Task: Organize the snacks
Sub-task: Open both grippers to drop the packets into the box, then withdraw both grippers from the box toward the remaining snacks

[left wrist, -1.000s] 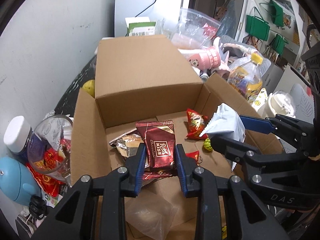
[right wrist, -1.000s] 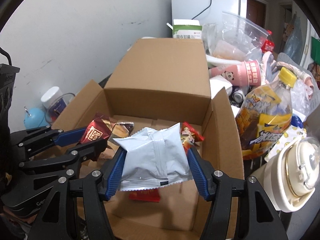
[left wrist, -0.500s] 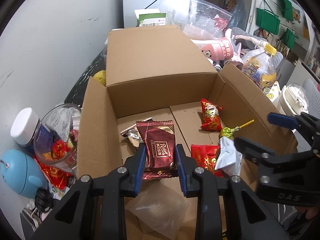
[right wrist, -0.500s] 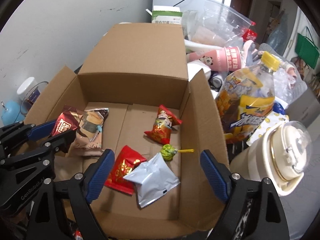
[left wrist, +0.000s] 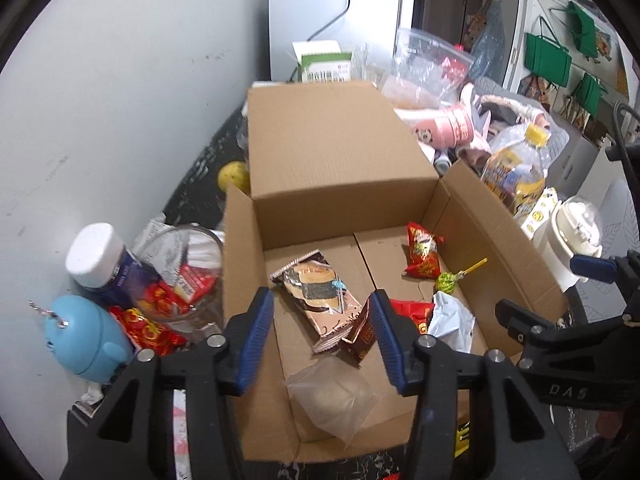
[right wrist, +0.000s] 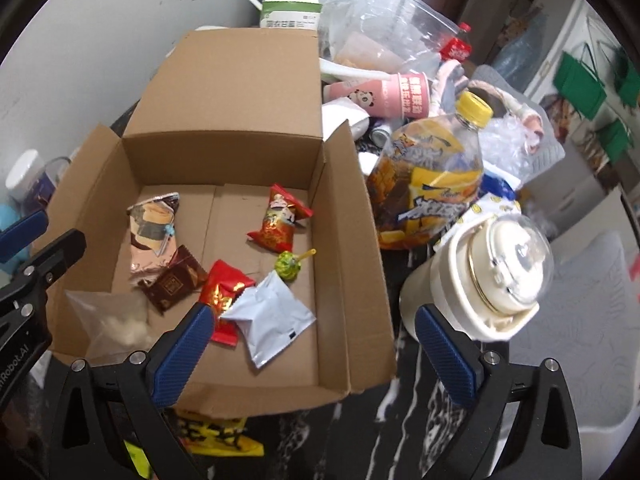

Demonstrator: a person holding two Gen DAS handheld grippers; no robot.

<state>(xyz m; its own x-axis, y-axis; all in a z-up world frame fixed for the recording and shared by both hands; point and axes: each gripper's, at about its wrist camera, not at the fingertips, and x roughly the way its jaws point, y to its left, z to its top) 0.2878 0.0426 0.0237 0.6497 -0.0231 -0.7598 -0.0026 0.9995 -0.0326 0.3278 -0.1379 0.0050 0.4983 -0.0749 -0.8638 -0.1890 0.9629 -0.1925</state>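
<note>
An open cardboard box (left wrist: 340,168) (right wrist: 224,92) holds several snacks. My left gripper (left wrist: 320,340) hovers over its near left part, jaws opening; the dark red chocolate packet (left wrist: 362,336) (right wrist: 174,284) lies loose on the box floor by the right finger, not pressed. My right gripper (right wrist: 312,356) hangs over the box's near right corner, jaws opening wide with nothing between them. The white packet (right wrist: 272,320) (left wrist: 452,320) lies in the box below it. A biscuit packet (right wrist: 154,232), a red packet (right wrist: 280,220) and a green lollipop (right wrist: 289,266) also lie inside.
A clear bag (right wrist: 112,316) sits in the box's near left corner. Right of the box stand a yellow-capped bottle (right wrist: 432,184) and a white flask (right wrist: 492,276). On its left are a glass jar of snacks (left wrist: 180,272) and a blue gadget (left wrist: 84,340). Clutter fills the back.
The right gripper let go of the white packet, which fell into the box. The left gripper opened off the chocolate packet, which now lies on the floor. Both grippers rose slightly.
</note>
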